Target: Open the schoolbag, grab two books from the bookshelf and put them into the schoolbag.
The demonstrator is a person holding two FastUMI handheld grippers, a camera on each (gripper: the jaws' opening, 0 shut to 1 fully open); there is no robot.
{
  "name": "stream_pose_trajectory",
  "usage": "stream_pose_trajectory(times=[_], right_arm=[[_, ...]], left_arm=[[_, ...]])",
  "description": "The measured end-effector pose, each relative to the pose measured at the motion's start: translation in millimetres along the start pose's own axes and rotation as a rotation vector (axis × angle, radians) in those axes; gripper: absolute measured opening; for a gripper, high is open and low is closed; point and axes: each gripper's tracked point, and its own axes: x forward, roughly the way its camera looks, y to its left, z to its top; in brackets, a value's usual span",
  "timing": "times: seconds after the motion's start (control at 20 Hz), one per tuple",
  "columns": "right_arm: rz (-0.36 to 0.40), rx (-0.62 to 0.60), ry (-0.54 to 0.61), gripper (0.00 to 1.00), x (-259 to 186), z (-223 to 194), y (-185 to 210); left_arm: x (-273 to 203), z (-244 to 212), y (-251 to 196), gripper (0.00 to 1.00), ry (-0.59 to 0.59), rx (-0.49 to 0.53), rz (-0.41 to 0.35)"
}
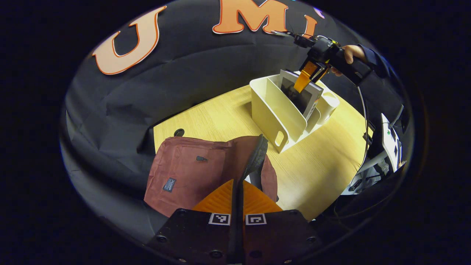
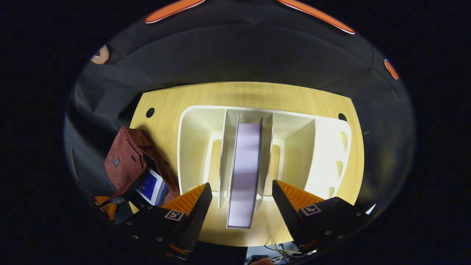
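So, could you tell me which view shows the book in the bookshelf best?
The right gripper view: it looks straight down on the book, upright in the bookshelf's middle slot. The left gripper view shows its cover from afar, partly behind the right gripper.

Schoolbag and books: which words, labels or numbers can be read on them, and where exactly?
Patch on the schoolbag: print too small to read.
Cover of the book in the rack, rack: blurred, nothing readable.
Blue book inside the schoolbag: no text legible.
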Motion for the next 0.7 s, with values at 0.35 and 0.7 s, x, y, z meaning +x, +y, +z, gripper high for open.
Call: stream_pose_trajectory(times=[0.35, 0.7], right_arm=[[0.01, 0.001, 0.062, 0.98, 24, 8, 0], [0.004, 0.008, 0.087, 0.93, 34, 8, 1]], left_arm=[[3, -3, 3, 0.01, 0.003, -0.026, -0.005], [7, -6, 2, 0.01, 0.008, -0.042, -0.014]])
